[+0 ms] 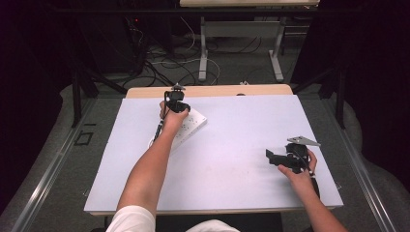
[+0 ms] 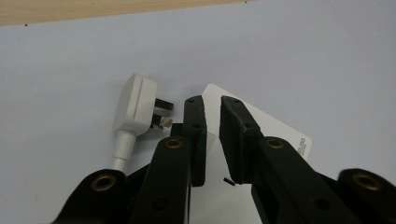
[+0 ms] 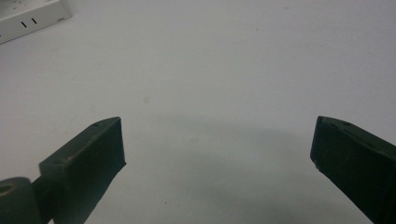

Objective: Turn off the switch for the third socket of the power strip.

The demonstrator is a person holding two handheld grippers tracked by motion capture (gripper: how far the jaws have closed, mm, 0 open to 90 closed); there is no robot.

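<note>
Power strip (image 1: 191,126): far left on the table (image 1: 241,183), plug (image 2: 135,106) beside it.
Left gripper (image 2: 212,100): jaws nearly closed, over the strip.
Right gripper (image 3: 217,140): jaws wide apart, empty.

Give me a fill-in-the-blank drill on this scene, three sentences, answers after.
1. The plug lying on the table is ____ in colour.
2. The right gripper has its jaws wide ____ with nothing between them.
3. The left gripper is over the power ____, its jaws nearly together.

Missing words: white; open; strip
</note>
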